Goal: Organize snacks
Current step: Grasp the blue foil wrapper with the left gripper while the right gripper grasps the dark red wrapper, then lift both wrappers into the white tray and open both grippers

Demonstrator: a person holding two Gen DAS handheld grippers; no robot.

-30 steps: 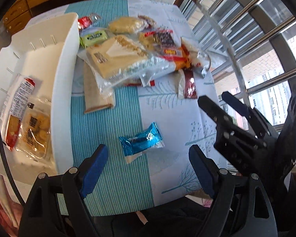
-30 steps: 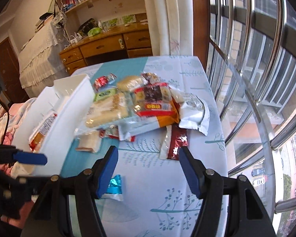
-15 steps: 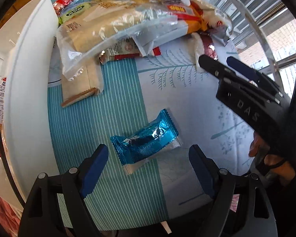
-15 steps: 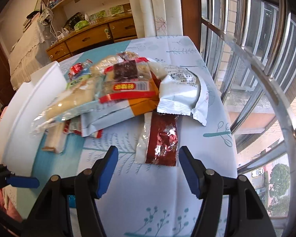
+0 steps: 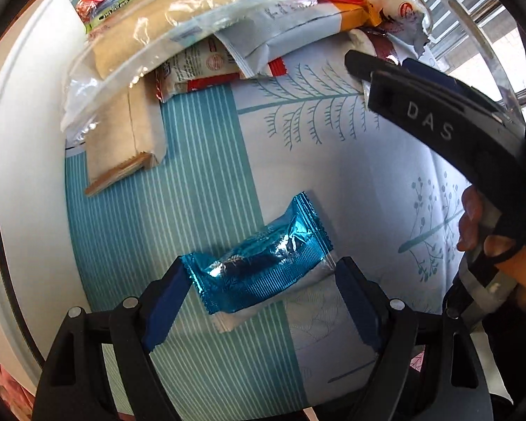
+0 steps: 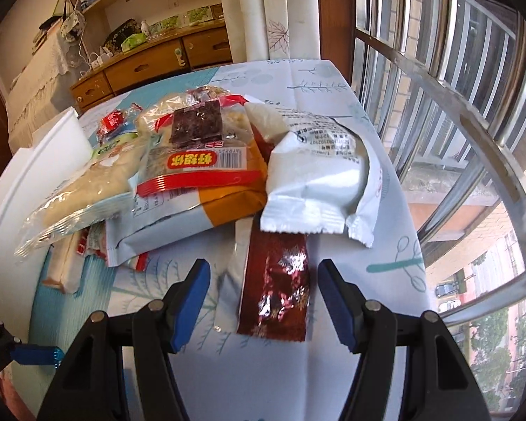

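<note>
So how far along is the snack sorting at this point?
Early. Nothing shown sorted in these views. The open left gripper straddles the blue foil snack; the right gripper, just closing, brackets the dark red packet. The snack pile remains beside the white bin.

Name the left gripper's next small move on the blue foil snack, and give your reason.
Probably close the jaws. The left gripper already straddles the blue foil snack lying flat on the tablecloth, one pad at each end, neither visibly squeezing the wrapper.

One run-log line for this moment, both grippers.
left hand-held gripper: open, astride blue foil snack | right hand-held gripper: open, jaws just closing, astride dark red packet | neither lifted
</note>
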